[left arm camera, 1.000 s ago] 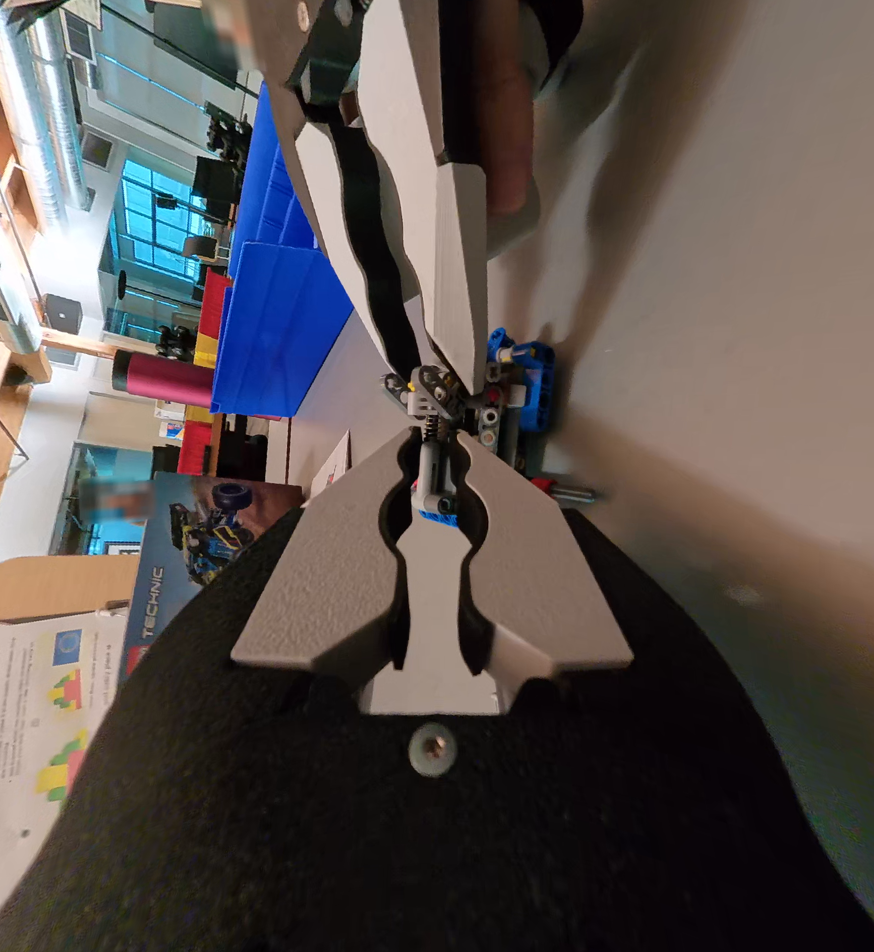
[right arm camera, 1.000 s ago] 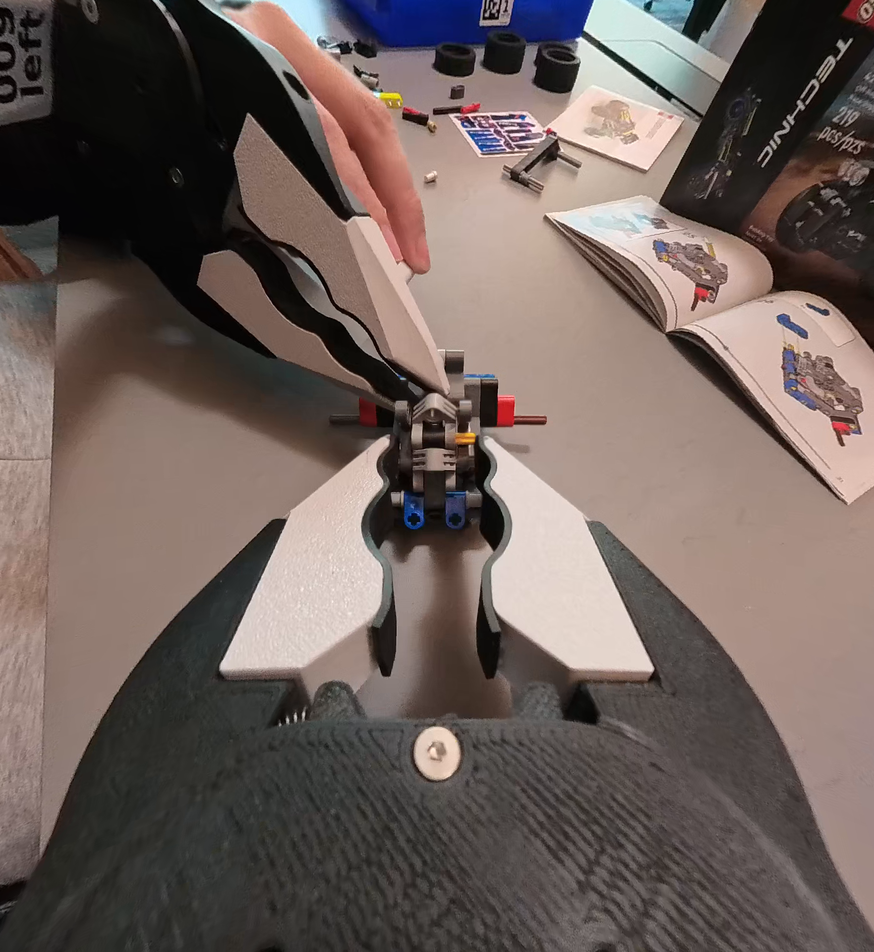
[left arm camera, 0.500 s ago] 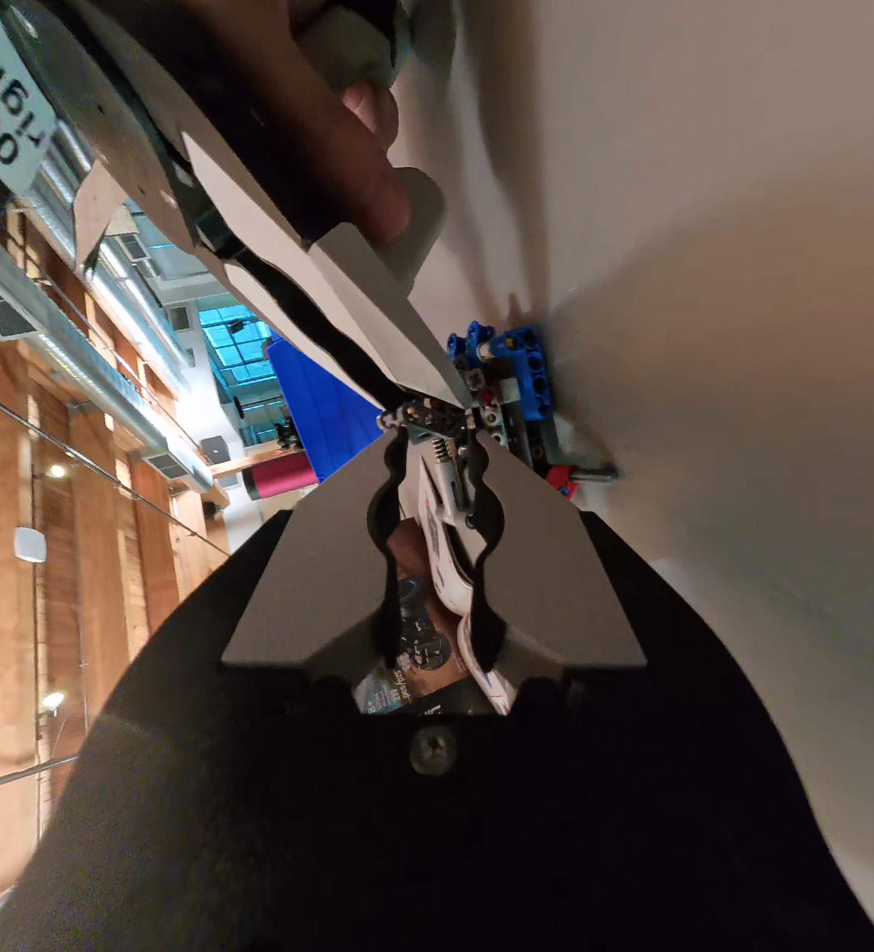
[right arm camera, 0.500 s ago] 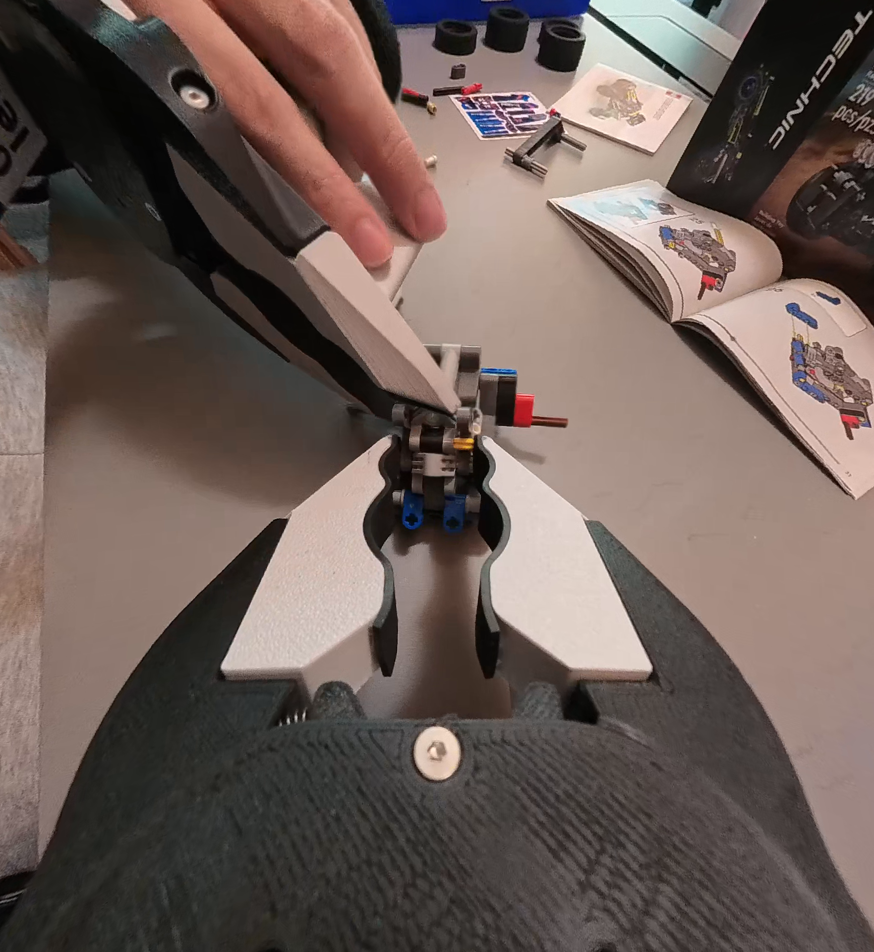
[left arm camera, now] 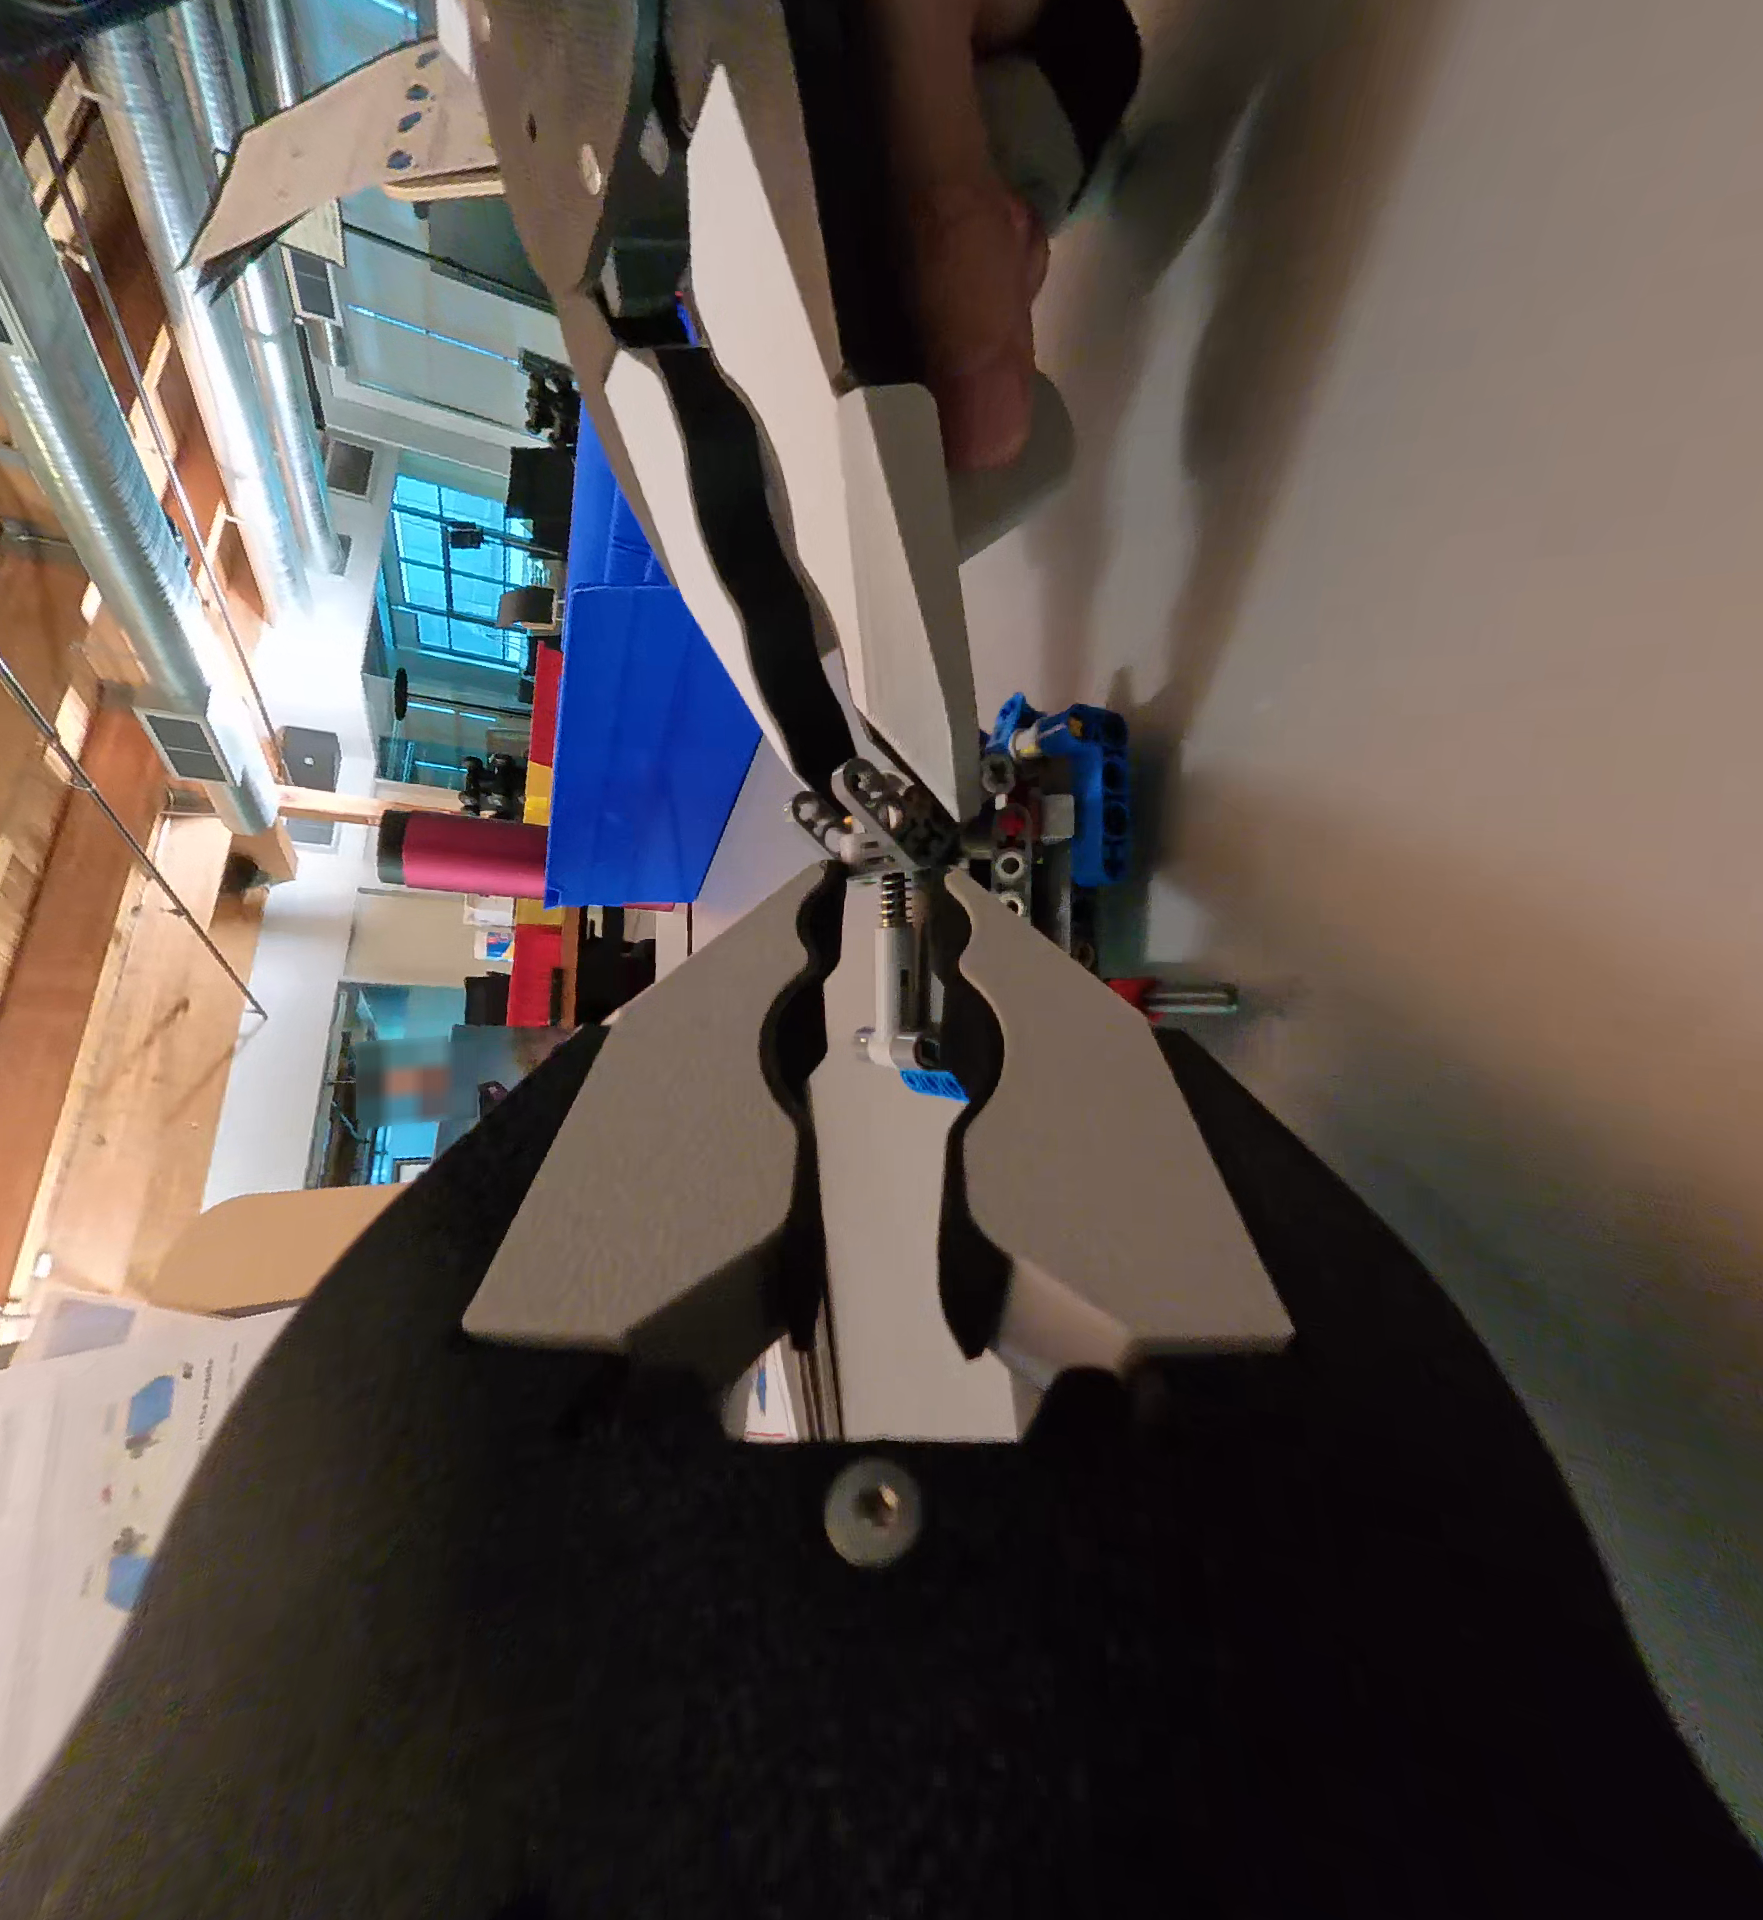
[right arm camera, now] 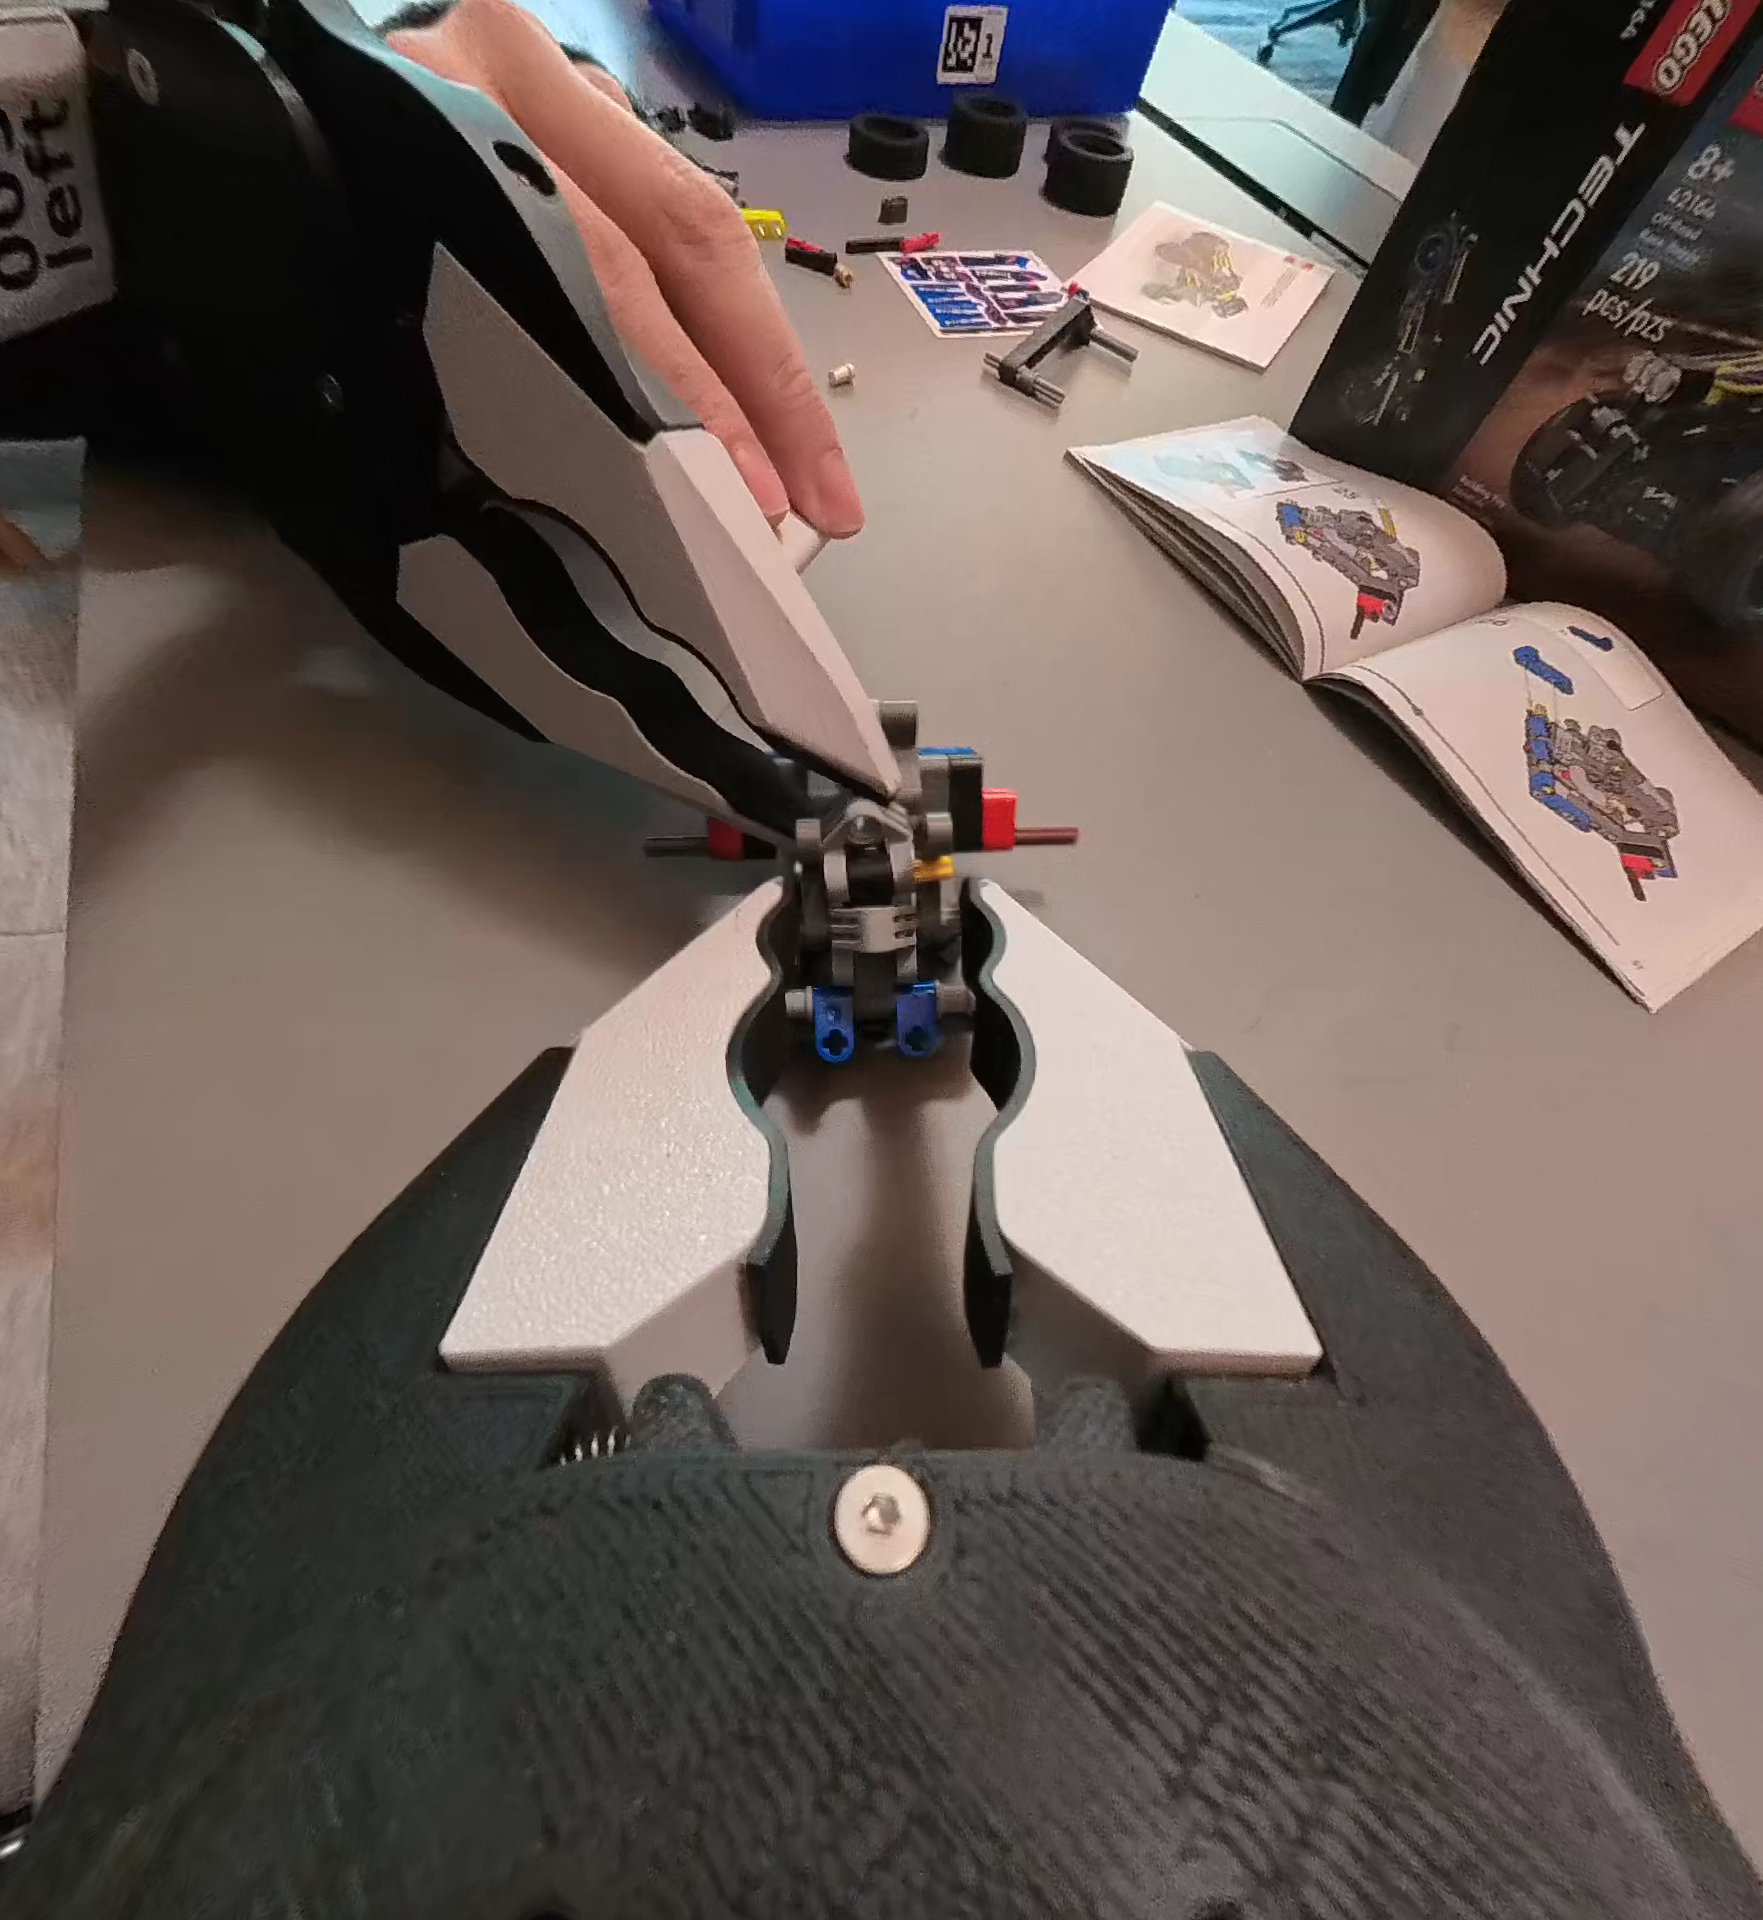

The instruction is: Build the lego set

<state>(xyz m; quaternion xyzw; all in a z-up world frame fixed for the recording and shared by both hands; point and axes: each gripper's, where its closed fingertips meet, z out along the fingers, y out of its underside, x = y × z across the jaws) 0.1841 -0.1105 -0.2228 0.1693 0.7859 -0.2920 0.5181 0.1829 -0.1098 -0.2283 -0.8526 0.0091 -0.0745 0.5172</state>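
My right gripper [right arm camera: 877,920] is shut on a small toy-brick assembly [right arm camera: 861,925] of grey, black and blue parts with red axle ends, and holds it on the grey table [right arm camera: 1220,1039]. My left gripper [right arm camera: 846,816] comes in from the upper left. Its tips are at the top of the assembly. In the left wrist view, my left gripper [left arm camera: 892,878] stands around the assembly's light grey shock absorber [left arm camera: 898,966]. A slit shows on both sides of the absorber, so this gripper is open. The right gripper [left arm camera: 908,790] reaches in from above. A person's hand [right arm camera: 711,291] rests on the left gripper.
An open instruction booklet [right arm camera: 1479,707] and a dark toy box [right arm camera: 1604,312] are at the right. Black tyres [right arm camera: 986,135], a sticker sheet [right arm camera: 970,291], a small leaflet [right arm camera: 1199,281] and loose small parts [right arm camera: 1048,353] lie farther back in front of a blue bin [right arm camera: 856,52]. Less than 4 cm separates the two grippers' tips.
The left gripper let go of the shock absorber, tilted away and swung back. Its jaws widened, then narrowed around the absorber again. The right gripper kept its hold almost still.
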